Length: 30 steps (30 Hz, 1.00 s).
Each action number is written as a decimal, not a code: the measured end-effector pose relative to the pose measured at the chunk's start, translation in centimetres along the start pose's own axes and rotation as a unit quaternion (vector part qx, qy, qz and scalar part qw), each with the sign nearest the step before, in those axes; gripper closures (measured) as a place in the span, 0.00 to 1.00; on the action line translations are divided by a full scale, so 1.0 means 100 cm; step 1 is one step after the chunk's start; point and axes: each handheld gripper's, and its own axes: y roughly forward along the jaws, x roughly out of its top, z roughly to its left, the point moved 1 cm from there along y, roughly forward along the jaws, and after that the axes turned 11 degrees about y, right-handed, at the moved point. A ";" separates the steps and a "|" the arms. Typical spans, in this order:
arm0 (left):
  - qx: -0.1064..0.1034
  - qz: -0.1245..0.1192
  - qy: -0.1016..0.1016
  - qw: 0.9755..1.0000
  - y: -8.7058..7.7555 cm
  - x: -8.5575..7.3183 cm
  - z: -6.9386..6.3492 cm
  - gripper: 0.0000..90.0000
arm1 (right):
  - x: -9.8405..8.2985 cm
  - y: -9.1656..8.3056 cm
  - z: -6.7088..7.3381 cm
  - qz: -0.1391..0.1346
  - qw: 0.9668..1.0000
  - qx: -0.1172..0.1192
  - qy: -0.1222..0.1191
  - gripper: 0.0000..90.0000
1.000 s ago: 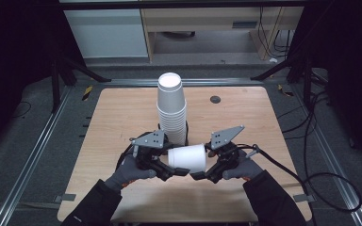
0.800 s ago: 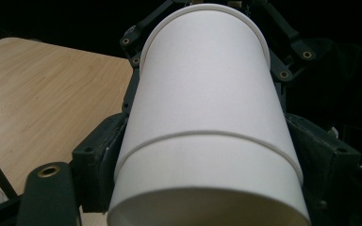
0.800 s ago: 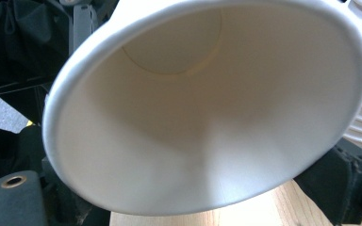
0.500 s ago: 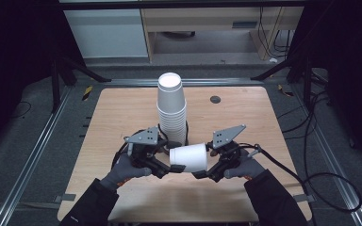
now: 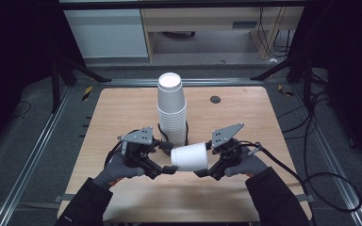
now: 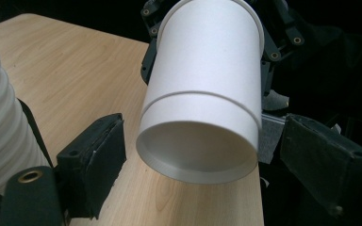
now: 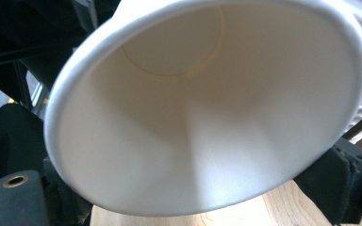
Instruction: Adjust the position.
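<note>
1. The single white paper cup (image 5: 190, 157) lies on its side in the air just in front of the stack of cups (image 5: 172, 113). Plain white, no print or logo I can read.
2. The right gripper (image 5: 206, 168) is clamped on the cup's rim end, with the mouth facing its camera.
3. The left gripper (image 5: 167, 158) has just been opening. Its jaws stand wide on either side of the cup's base, and the pads (image 6: 104, 160) aren't touching it.
4. The stack stands upside down on the wooden table (image 5: 122, 108), just behind the cup.
5. A small dark disc (image 5: 215, 99) sits to the right of the stack, well apart from it.
</note>
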 end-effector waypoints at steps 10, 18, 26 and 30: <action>-0.006 0.044 0.008 0.999 0.010 0.005 0.002 0.14 | 0.003 0.009 -0.003 0.024 1.000 -0.003 -0.005 0.14; -0.012 0.068 0.008 0.998 0.023 0.005 0.005 0.16 | 0.002 0.012 -0.004 0.030 1.000 0.000 -0.004 0.14; -0.025 0.093 0.015 0.995 0.034 0.006 0.008 0.22 | 0.001 0.014 -0.004 0.039 0.999 0.005 -0.003 0.14; -0.031 0.096 0.013 0.995 0.035 0.005 0.009 0.23 | 0.001 0.014 -0.004 0.042 0.999 0.003 -0.005 0.14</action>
